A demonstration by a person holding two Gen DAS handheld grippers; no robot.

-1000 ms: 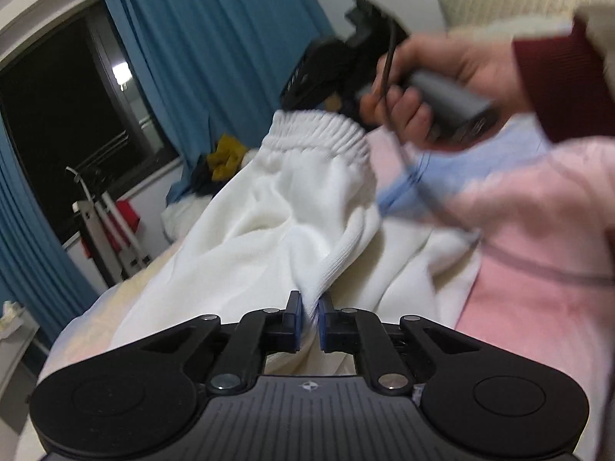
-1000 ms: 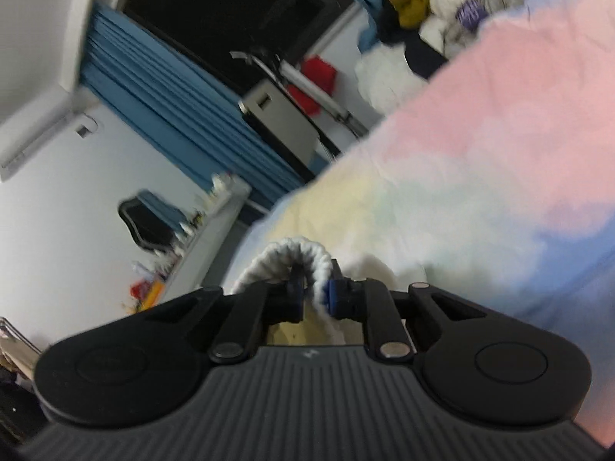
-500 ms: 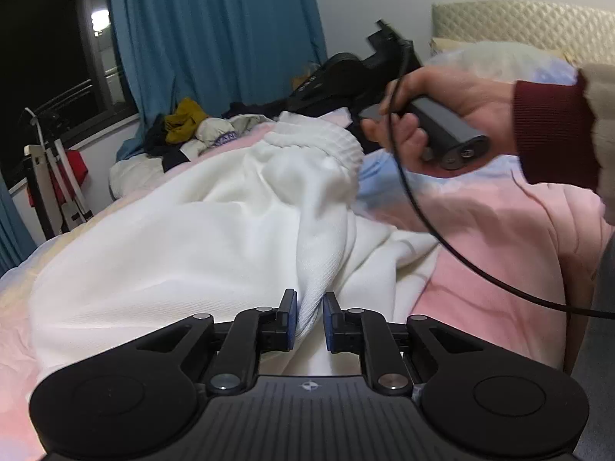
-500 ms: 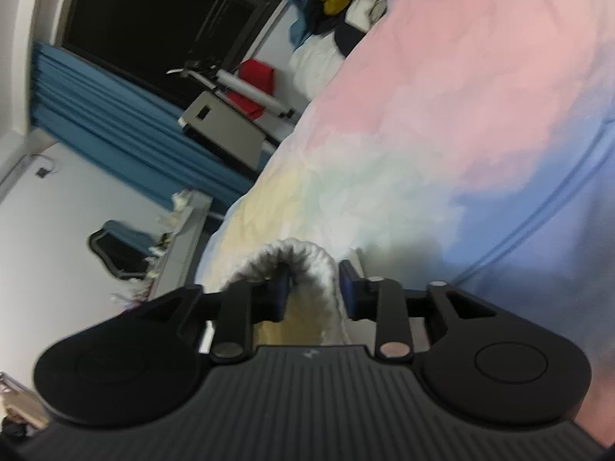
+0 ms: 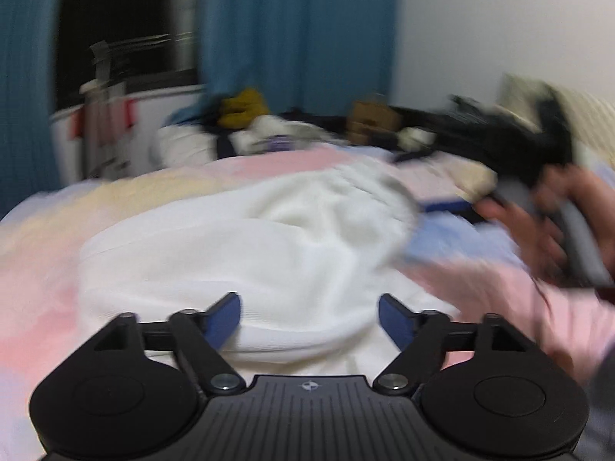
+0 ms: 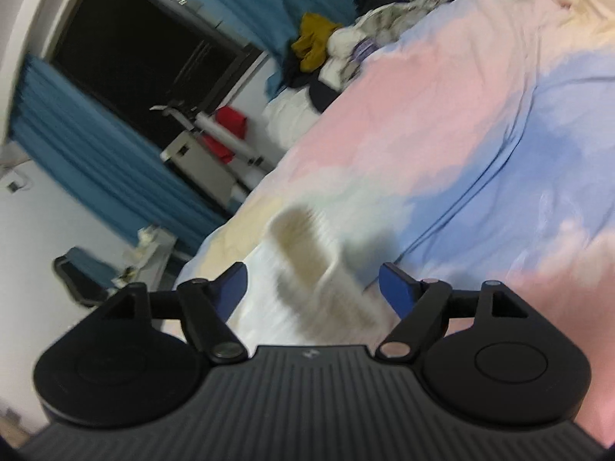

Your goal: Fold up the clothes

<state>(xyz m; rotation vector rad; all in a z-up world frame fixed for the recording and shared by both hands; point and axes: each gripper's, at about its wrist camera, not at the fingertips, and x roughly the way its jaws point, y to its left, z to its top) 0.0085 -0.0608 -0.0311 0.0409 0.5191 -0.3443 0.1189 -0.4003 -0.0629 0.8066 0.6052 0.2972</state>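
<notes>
Left wrist: soft, perhaps knitted white garment (image 5: 269,253).

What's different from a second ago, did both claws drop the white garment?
Yes. The left claw and right claw, each shut on the white garment a second ago, now stand wide open; its ribbed cuff lies loose between the right claw's fingers. The garment has settled flat on the pastel bedspread. The clothes pile by the window is unchanged.

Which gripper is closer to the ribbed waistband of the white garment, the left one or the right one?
Right. The right gripper is open with the ribbed waistband just in front of its fingers. The left gripper is open at the white garment's opposite end.
</notes>
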